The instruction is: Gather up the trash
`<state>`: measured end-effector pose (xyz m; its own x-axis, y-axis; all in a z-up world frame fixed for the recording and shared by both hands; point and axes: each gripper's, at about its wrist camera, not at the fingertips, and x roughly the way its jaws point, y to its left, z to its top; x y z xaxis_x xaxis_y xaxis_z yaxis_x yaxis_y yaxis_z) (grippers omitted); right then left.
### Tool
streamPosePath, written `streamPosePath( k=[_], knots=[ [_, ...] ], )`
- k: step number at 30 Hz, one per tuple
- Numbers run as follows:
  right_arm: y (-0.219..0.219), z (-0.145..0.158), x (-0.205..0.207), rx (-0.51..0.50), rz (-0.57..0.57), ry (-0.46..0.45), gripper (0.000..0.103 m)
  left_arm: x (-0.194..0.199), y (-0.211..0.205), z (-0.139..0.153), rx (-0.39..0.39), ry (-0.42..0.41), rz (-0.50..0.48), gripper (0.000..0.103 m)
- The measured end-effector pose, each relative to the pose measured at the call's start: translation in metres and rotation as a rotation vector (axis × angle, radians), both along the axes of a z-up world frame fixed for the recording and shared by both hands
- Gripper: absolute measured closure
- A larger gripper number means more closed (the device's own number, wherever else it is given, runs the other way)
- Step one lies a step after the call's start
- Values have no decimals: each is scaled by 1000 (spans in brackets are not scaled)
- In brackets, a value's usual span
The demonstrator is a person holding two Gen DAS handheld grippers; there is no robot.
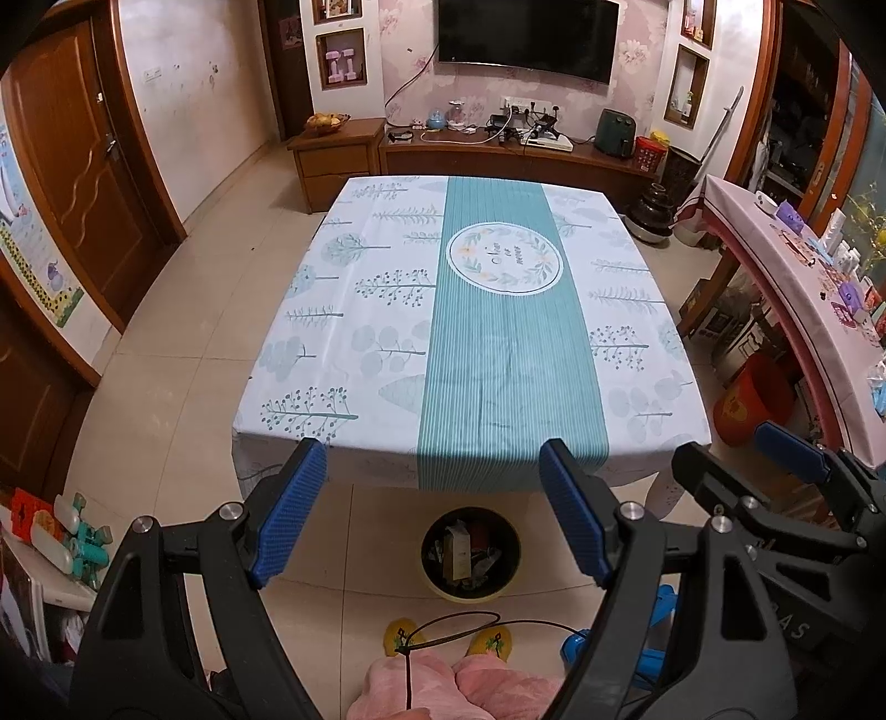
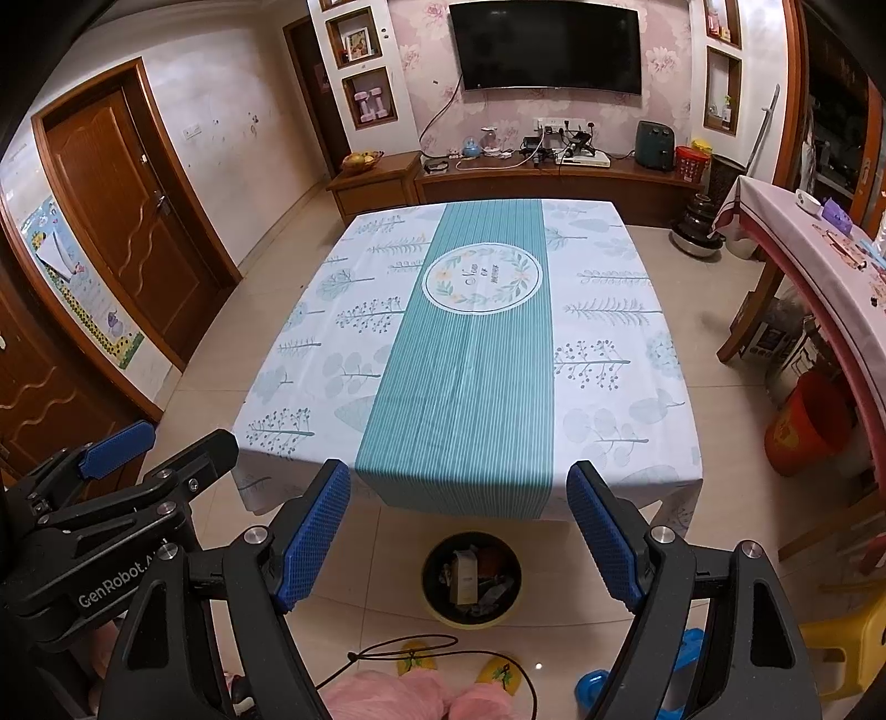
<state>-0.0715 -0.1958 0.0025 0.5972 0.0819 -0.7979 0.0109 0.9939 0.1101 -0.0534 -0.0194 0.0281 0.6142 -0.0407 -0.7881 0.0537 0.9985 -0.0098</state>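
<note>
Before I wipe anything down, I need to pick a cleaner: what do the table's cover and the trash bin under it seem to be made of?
The tablecloth looks like smooth printed plastic or coated fabric: faint sheen, crisp fold creases, stiff drape at the edge. Woven cloth can't be ruled out. The trash bin looks like moulded plastic: a pale yellowish glossy rim around a dark inside, possibly a liner.

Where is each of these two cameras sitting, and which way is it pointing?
Left wrist view: sits on the left gripper, looking forward over the table toward the TV; shows its own open blue fingers, the right gripper and the person's pink-clad legs.
Right wrist view: sits on the right gripper, facing the same way; shows its open fingers and the left gripper.
Both share the table, TV and the trash bin on the floor.
</note>
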Motion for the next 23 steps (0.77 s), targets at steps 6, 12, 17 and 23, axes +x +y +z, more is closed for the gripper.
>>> streamPosePath(
  k=[6,12,17,23],
  knots=[
    [-1,-1,0,1,1,3,21,1,-2,-2,3,2,-1,26],
    [-3,-10,-6,5,-2,10,21,1,-6,-7,5,9,-3,26],
    [-5,-9,-4,5,1,10,21,-1,-10,-10,5,8,-4,26],
    [-7,-10,-5,5,1,11,21,0,-11,-9,6,10,-3,26]
  ],
)
